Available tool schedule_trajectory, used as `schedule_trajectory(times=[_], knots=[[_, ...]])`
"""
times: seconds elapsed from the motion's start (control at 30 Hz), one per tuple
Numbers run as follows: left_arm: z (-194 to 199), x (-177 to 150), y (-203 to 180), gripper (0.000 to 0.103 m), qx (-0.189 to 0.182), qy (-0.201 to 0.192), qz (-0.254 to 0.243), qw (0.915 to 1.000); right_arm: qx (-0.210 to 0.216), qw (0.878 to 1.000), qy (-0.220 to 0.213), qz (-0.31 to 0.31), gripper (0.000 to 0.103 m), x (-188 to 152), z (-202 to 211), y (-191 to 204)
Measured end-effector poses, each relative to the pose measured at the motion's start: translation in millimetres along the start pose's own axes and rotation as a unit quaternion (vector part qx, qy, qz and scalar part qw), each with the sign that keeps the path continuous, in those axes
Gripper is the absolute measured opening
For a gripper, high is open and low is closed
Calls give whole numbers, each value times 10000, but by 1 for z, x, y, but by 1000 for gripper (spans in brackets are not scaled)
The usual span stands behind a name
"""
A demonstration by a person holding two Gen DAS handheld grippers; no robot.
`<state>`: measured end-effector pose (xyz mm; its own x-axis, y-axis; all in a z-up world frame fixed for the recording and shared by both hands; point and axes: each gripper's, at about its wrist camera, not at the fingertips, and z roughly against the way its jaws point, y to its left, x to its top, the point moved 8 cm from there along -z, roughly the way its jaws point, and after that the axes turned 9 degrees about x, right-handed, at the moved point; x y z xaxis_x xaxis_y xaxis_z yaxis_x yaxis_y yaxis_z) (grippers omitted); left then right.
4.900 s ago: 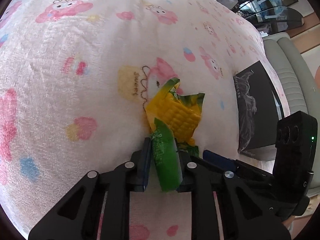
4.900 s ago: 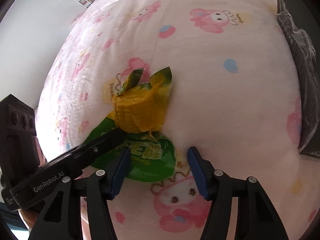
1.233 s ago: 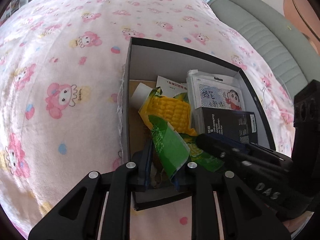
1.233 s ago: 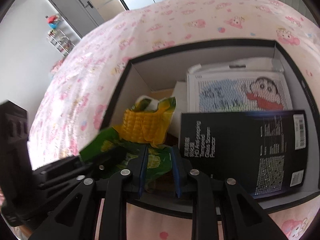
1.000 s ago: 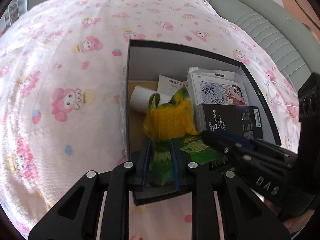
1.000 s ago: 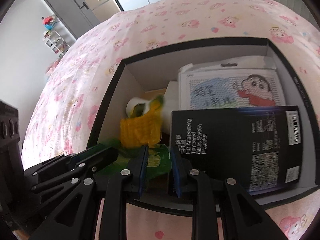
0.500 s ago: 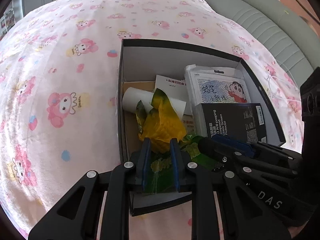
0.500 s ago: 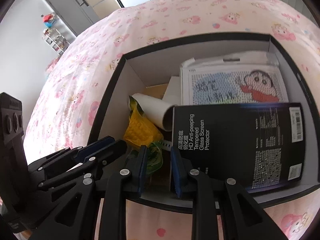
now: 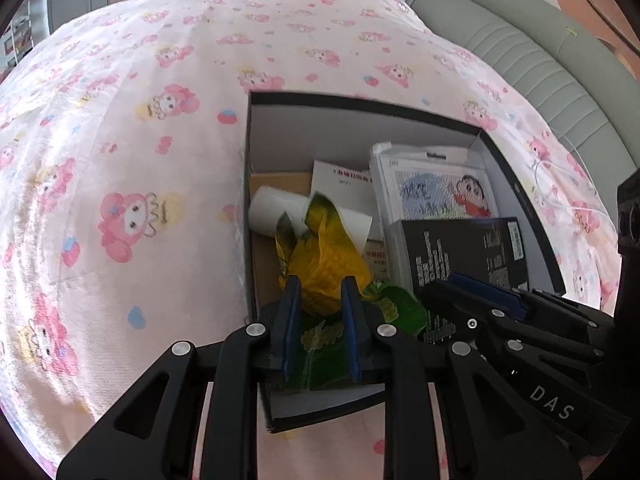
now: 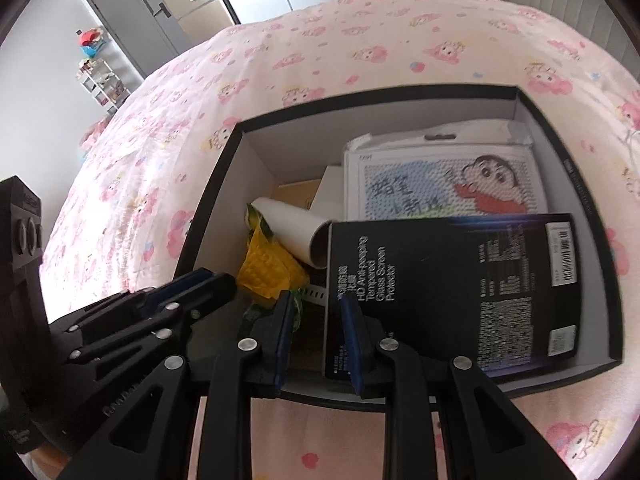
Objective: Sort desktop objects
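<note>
Jaws first: my left gripper [image 9: 319, 320] has its pads close together with the green end of the corn snack bag [image 9: 324, 268] running up between them. I read that as pinching the bag, though the pads hide the actual contact. My right gripper [image 10: 316, 328] sits just beside it with a narrow gap between its pads. All I can see in that gap is the dark inside of the box, so I'd call it slightly spread and holding nothing.

The yellow corn half of the bag pokes out past my left pads and is already down inside the black box [image 9: 360, 100], in its left part. It leans against the white paper roll [image 9: 272, 208], and the left wall is just beside it. My guess is it's going there because that's the only loose pocket. The right side is taken by the black screen protector pack [image 9: 460, 248], which lies flat over the lower edge of the cartoon bead-art pack [image 9: 440, 192]. A white card [image 9: 340, 184] is tucked in behind the roll.

Holding the bag by its flat tail makes sense to me, since the puffy end can go in first and settle on its own. So this looks like the drop-off step: letting go, then backing out without dragging the crinkly foil along. The right pads are very near the screen protector's corner, so I'd watch that.

The box sits on a pink cartoon blanket [image 9: 120, 140], with a grey sofa [image 9: 540, 60] behind it.
</note>
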<state>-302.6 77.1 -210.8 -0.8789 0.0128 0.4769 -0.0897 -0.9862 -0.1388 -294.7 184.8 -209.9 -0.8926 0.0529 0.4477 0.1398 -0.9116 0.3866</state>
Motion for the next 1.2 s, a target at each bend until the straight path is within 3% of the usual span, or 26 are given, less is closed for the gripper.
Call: schedule_trajectory(times=[0.2,0.37,0.43,0.5,0.87,1.2], knots=[[29,35,11,51,214,-502,-2,9985,-338,9992,-223,51,30,15,22,6],[61,62,31,68,522,-982,39,9938,-570,9961,-660,117,50,35,47,23],[75,70,42,76,632,-1164,105,9911,-645,9941,-864,124,65,43,56,32],[87,75,52,84,720,-1315,149,9886,-676,9921,-1052,110,66,50,63,42],[150,70,94,102,1214,-1833,327,9750,-876,9847,-1470,323,67,53,94,94],[201,36,94,103,1269,-2100,343,9688,-917,9817,-1618,402,67,24,126,119]])
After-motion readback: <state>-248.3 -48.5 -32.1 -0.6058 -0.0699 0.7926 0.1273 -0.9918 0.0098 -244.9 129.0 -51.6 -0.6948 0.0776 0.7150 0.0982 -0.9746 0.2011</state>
